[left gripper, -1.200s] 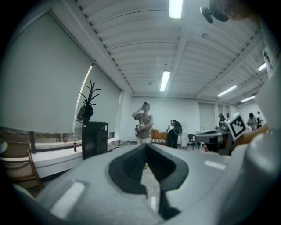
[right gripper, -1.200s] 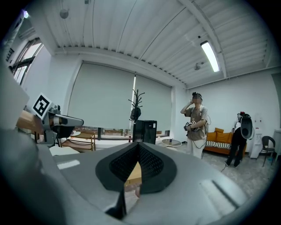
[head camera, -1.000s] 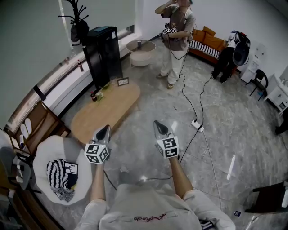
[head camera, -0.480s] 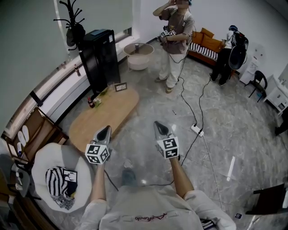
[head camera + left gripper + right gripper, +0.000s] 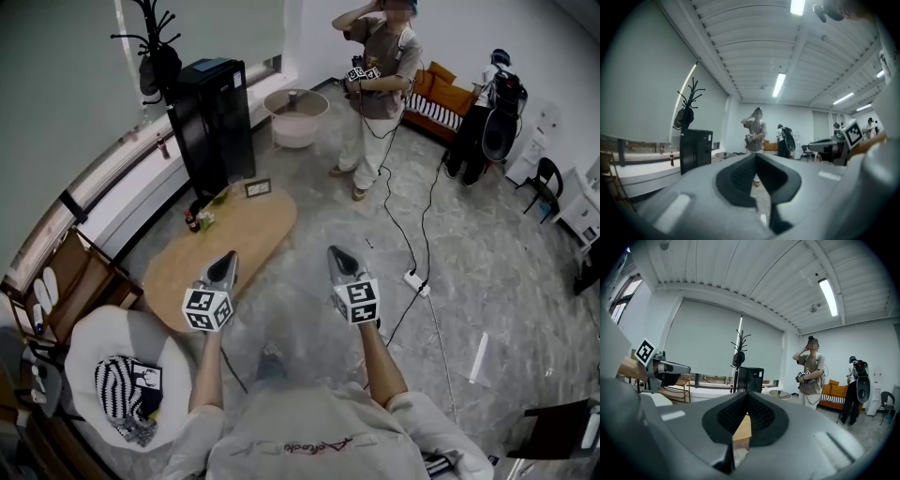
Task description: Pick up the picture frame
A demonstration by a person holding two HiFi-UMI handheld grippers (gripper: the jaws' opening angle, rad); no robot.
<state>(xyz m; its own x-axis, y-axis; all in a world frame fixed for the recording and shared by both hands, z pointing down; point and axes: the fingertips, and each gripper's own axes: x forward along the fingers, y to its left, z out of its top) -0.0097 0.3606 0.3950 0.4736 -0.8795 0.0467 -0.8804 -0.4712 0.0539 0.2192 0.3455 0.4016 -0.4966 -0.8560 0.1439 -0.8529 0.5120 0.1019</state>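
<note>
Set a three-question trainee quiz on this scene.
1. True or false: the picture frame stands on the wooden table.
2. What does the right gripper hold? A) the frame B) a bottle C) nothing
3. Fill in: in the head view, the gripper nearer the table is the ___ one.
Key: 1 true; 2 C, its jaws are shut on nothing; 3 left, the left gripper reaches over the table's edge.
</note>
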